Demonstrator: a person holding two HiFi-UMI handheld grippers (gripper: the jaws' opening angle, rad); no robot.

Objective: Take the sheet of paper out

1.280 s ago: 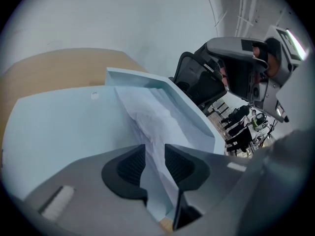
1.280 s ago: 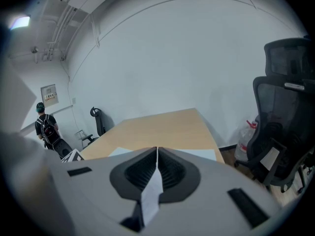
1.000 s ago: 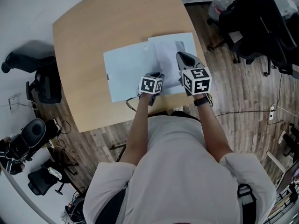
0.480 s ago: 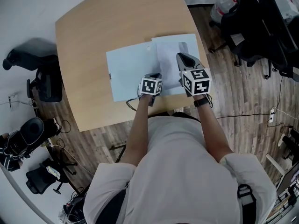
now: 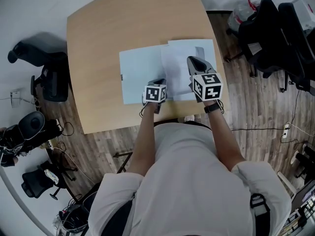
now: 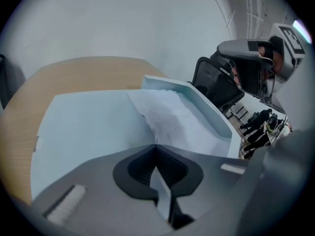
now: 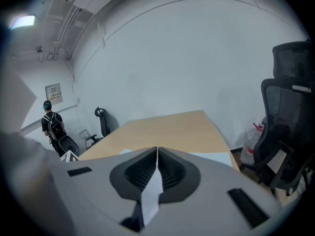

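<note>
Table [image 5: 123, 23]: pale wood-look top, smooth, matt.
On the table: folder [image 5: 140, 73], pale blue, smooth, faint sheen, card or thin plastic, hard to tell which; sheet of paper [image 5: 174, 68], white, thin, matt, lightly creased.
Over the table's near edge: left gripper [image 6: 155, 145] and right gripper [image 7: 157, 149], matt grey plastic shells, black ribbed pads [image 7: 174, 171].
Below the table: floor [image 5: 256, 107], dull wood-grain planks.

The head camera looks steeply down over the person's shoulders at the wooden table [image 5: 98, 43]. The camera on the left gripper [image 5: 159, 82] peers close along its jaws, down onto the pale blue folder [image 6: 88, 127]. The one on the right gripper [image 5: 195, 61] faces nearly level across the same tabletop.
</note>
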